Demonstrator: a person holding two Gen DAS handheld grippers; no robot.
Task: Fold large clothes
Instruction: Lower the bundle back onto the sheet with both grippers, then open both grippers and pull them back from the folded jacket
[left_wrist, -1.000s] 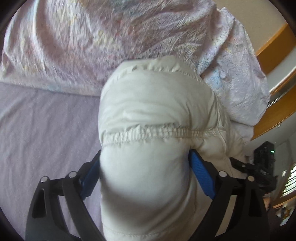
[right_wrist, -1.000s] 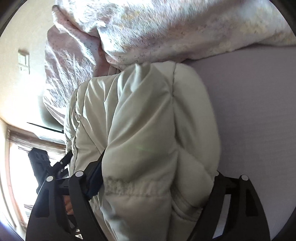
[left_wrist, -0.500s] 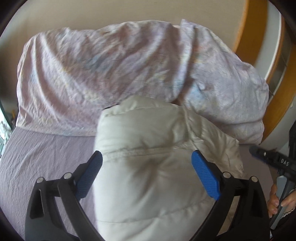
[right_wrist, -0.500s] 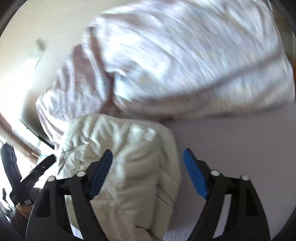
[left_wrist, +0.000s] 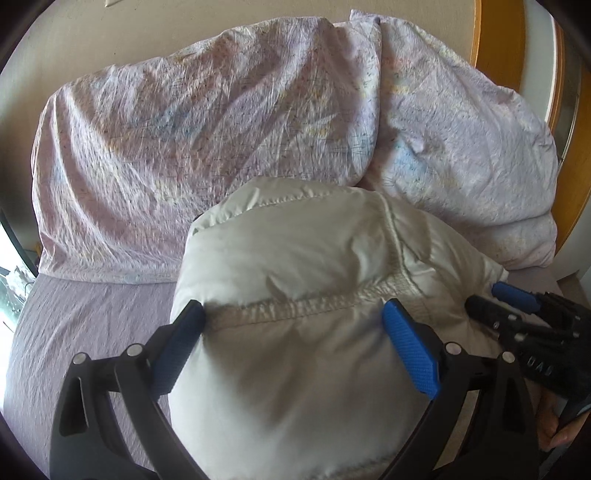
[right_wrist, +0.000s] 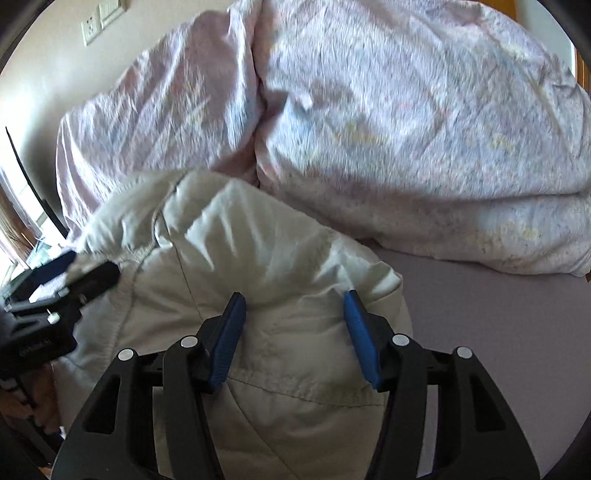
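Note:
A puffy cream-white down jacket (left_wrist: 295, 280) lies bundled on the lilac bed sheet (left_wrist: 85, 317); it also shows in the right wrist view (right_wrist: 229, 266). My left gripper (left_wrist: 293, 328) is open, its blue pads (left_wrist: 410, 350) standing either side of the jacket's stitched seam. My right gripper (right_wrist: 293, 321) is open too, its pads (right_wrist: 360, 332) straddling the jacket's right end. The right gripper also shows at the right edge of the left wrist view (left_wrist: 517, 299). Whether the pads touch the fabric is unclear.
A crumpled pale pink patterned duvet (left_wrist: 207, 140) is heaped behind the jacket against the wall, also in the right wrist view (right_wrist: 406, 129). A wooden frame (left_wrist: 498, 40) stands at the right. A wall socket (right_wrist: 90, 27) is at upper left. A window is at the left edge.
Both grippers have pulled back and tilted up from the jacket bundle. The jaws, earlier pressed round the fabric, now stand open with the blue pads showing. The jacket rests on the bed.

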